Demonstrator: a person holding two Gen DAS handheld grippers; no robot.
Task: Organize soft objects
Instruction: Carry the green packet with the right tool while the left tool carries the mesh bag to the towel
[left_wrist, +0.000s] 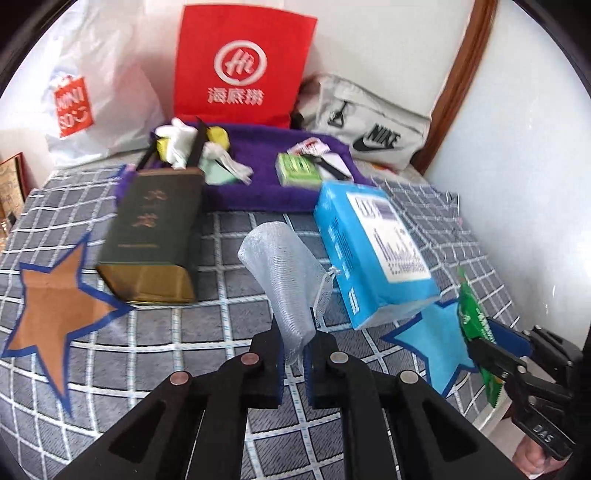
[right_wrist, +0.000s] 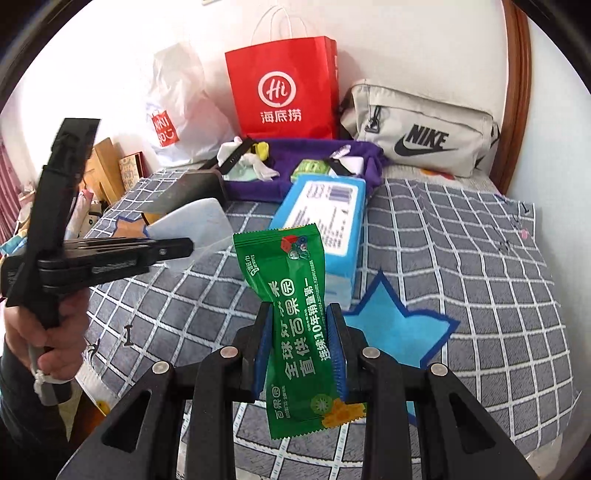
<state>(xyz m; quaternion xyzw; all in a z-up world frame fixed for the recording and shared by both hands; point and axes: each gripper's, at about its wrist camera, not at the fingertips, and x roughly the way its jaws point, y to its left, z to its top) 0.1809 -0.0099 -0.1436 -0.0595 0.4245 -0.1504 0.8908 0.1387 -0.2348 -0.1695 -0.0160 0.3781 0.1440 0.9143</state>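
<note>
The left tongs (left_wrist: 294, 341) point downward over the bed (left_wrist: 155, 332), their jaws closed on the lower end of a pale mesh pouch (left_wrist: 280, 273), which stands up from the pads clear of the checked bedspread. In the right wrist view the same left tongs (right_wrist: 188, 245) reach in level from the left, and a hand (right_wrist: 51, 332) wraps the black handle below them; the pouch (right_wrist: 192, 225) sticks out past their tips.

The right tongs (right_wrist: 300, 347) also tilt downward and grip a green snack packet (right_wrist: 299, 332) across its middle, blue pads pressed on both edges. White Chinese print runs along the packet; "10" is legible in one line. From the left wrist view the right tongs (left_wrist: 480, 343) appear at the right edge holding the packet (left_wrist: 476, 332) edge-on.

A blue tissue pack (right_wrist: 325, 221) with a white printed label lies on the bed just beyond the packet. A dark green box (left_wrist: 155, 236) with gold characters lies to the left. At the back sit a purple tray (left_wrist: 258, 192) of small items, a red paper bag (right_wrist: 284, 88) reading "Hi" and "海底捞", a white plastic bag (left_wrist: 85, 107) marked "MINISO", and a grey pouch (right_wrist: 421, 136) marked "NIKE".
</note>
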